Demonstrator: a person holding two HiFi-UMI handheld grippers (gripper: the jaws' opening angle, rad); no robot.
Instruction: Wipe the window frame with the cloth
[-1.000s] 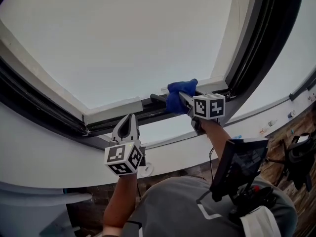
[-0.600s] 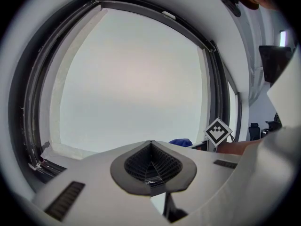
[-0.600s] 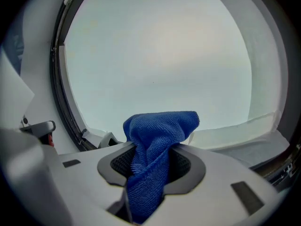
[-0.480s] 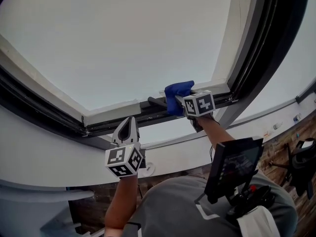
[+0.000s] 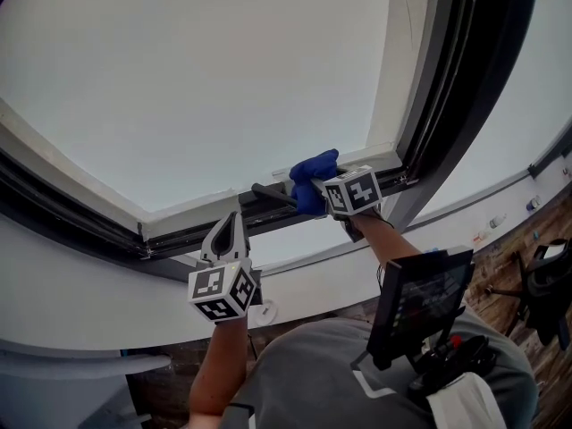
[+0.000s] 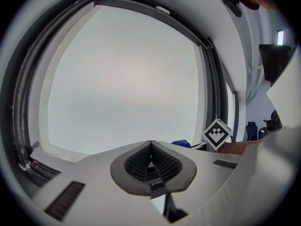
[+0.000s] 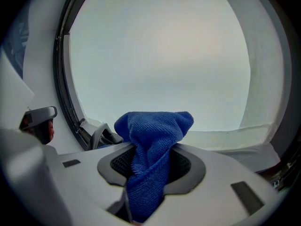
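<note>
1. Clamping a fold of the blue cloth (image 7: 153,140), the fingers (image 7: 188,166) of the right gripper (image 7: 151,166) are shut on the fabric. A soft bunch stands out past their tips and a tail hangs back between them. I judge the bunch is left proud so that cloth, not hard plastic, meets the frame.
2. Seen from the head view, that bunch sits on the bottom rail of the window frame (image 5: 197,231), near its right corner and just beside a dark lever handle (image 5: 268,191). The gripper lies low and roughly along the rail, which would suit a sideways stroke through the channel.
3. The left gripper (image 5: 229,232) has its fingers (image 6: 134,163) closed tip to tip with nothing between them. It points up from below the frame, well apart from the cloth. It looks idle to me, parked clear of the wiping path.
4. Farther out, a pale glass pane (image 5: 206,79) fills the frame, and a white ledge (image 5: 304,271) runs under it. A dark screen unit (image 5: 418,300) hangs at the person's chest.
5. No brand or word can be read anywhere. The marker cubes (image 5: 356,191) carry only black-and-white squares, the screen shows coloured specks too small to read, and the small items at the ledge's far right are too tiny to identify.
</note>
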